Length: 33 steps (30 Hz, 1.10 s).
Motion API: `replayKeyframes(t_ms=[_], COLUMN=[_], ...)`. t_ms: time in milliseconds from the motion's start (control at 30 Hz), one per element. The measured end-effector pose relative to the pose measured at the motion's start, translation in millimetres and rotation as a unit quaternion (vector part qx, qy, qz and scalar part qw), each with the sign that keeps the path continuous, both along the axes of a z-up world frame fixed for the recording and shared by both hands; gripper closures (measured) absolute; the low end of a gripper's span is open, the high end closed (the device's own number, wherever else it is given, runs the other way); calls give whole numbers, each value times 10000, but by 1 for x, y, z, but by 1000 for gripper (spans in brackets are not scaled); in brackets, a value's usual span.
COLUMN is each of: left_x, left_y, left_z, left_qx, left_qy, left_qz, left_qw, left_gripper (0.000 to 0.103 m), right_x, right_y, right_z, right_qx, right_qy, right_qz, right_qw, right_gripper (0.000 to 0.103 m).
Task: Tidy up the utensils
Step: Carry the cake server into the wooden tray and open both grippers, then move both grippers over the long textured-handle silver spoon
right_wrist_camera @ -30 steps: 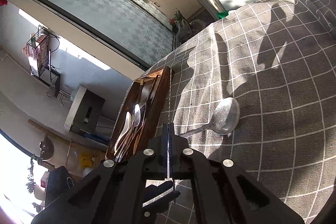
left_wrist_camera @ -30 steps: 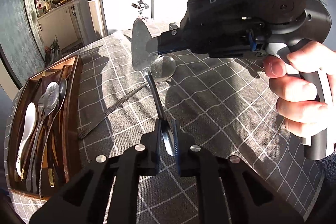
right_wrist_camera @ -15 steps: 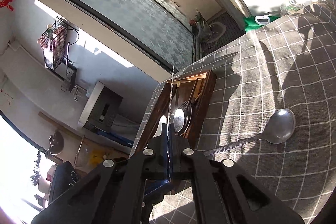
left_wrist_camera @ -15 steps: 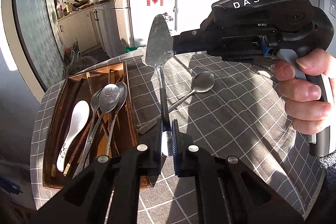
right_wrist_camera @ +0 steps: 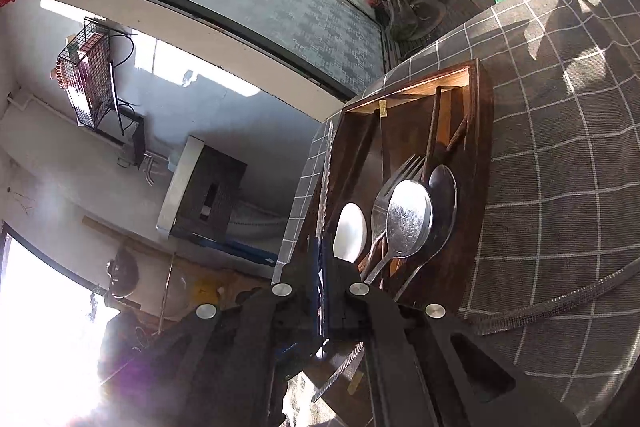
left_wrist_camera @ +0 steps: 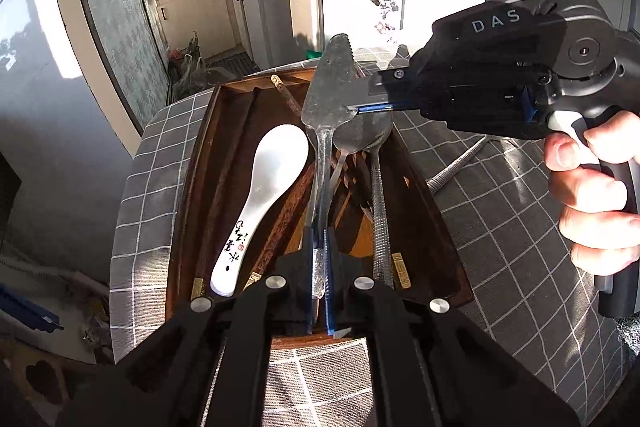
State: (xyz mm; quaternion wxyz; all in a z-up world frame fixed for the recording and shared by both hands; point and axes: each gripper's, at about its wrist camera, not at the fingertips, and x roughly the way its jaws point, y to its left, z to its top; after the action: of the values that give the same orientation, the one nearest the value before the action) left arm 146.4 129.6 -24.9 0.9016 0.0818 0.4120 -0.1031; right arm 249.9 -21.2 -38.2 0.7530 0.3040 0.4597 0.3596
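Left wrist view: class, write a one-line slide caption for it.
Both grippers, left and right, hold a serrated cake server over the wooden utensil tray.

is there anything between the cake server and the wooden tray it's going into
Nothing separate. The cake server hangs over the tray, but spoons and a fork already lie directly beneath it.

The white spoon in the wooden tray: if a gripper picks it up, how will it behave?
The white spoon looks glazed ceramic, so probably stiff, slippery between pads, and breakable if dropped. It leans on dark chopsticks, so it may rock when touched.
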Motion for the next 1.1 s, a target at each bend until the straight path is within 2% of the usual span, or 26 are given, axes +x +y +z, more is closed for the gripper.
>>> replayKeyframes(t_ms=[167, 300, 367, 433, 467, 500, 533, 667, 733, 867, 1033, 1100], left_x=[5, 7, 6, 5, 3, 1, -1, -13, -20, -34, -39, -39], left_y=[2, 0, -1, 0, 0, 1, 1, -10, -23, -59, -114, -135], left_z=[-4, -7, -8, -5, -2, 2, 6, 22, 31, 43, 31, 20], left_qx=[71, 83, 93, 98, 112, 78, 29, -157, -308, -546, -831, -771], left_qy=[47, 108, 104, 46, 5, -55, -117, -287, -440, -620, -519, -406], left_qz=[66, 75, 96, 185, 248, 285, 305, 218, 18, -449, -962, -1137], left_qw=[9999, 9999, 9999, 9998, 9996, 9995, 9995, 9992, 9986, 9956, 9905, 9897], left_gripper=[97, 97, 97, 87, 77, 54, 45, 39, 32, 29, 28, 28], right_x=[3, -3, -7, -9, -11, -14, -16, -30, -38, -52, -58, -54], right_y=[2, -6, -18, -34, -44, -53, -64, -111, -137, -183, -206, -201], right_z=[-7, -3, 3, 9, 12, 16, 21, 37, 42, 39, 17, 8], right_qx=[-321, -272, -320, -339, -363, -389, -408, -635, -850, -1100, -1205, -1343], right_qy=[97, 81, 5, -14, -50, -94, -145, -406, -551, -593, -440, -434], right_qz=[-11, 127, 125, 82, 20, -41, -113, -427, -596, -943, -1099, -1059], right_qw=[9994, 9995, 9994, 9994, 9993, 9992, 9990, 9962, 9931, 9877, 9856, 9843], right_gripper=[94, 58, 58, 49, 49, 49, 48, 40, 38, 35, 35, 35])
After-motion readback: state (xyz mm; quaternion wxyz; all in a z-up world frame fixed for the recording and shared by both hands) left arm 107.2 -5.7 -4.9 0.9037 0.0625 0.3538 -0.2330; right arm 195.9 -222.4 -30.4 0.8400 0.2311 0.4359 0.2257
